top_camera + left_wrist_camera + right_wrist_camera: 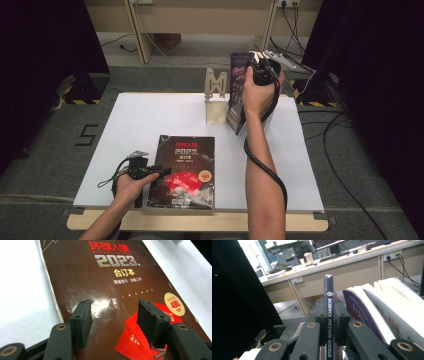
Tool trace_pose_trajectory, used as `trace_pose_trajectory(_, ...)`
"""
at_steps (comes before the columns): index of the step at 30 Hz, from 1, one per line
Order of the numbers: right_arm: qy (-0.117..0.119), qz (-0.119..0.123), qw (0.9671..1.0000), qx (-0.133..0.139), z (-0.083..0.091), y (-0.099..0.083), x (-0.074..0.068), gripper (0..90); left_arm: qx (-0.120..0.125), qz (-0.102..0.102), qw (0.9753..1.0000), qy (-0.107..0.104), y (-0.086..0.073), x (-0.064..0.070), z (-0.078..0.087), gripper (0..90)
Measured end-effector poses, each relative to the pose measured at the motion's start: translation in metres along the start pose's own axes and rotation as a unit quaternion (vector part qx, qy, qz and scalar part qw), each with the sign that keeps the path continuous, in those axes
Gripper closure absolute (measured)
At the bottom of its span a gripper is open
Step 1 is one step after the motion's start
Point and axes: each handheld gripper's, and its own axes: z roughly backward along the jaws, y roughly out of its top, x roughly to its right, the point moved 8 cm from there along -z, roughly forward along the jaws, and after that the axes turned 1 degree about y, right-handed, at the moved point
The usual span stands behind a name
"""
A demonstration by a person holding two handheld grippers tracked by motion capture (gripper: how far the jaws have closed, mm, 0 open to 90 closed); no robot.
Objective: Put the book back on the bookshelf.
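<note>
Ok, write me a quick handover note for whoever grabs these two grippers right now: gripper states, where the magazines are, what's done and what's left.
Right gripper: shut on the spine of the purple magazine, held upright above the far right part of the white table, beside the wooden stand. Its pages fan open to one side.
Left gripper: open, jaws apart, low over the near end of the dark 2023 magazine; contact cannot be told.
Dark 2023 magazine: flat, cover up, at the near middle of the table.
Done: purple magazine lifted.
Left, probably: set it against the stand, then pick up the dark one.
</note>
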Motion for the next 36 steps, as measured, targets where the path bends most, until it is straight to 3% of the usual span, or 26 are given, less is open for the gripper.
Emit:
trace_pose_trajectory(18,-0.012,0.005,0.9999,0.003,-0.011,0.001,0.005,84.5,0.001,0.000,1.0000,0.000,0.000,0.000,-0.001,44.7)
trace_pose_trajectory(29,-0.026,0.045,0.9987,0.001,-0.011,-0.008,0.003,84.3,0.001,-0.001,1.0000,0.000,0.000,0.000,-0.001,44.7)
trace_pose_trajectory(36,-0.032,0.076,0.9966,0.000,-0.001,-0.014,-0.002,84.2,0.001,-0.003,1.0000,0.000,0.000,0.000,-0.001,44.7)
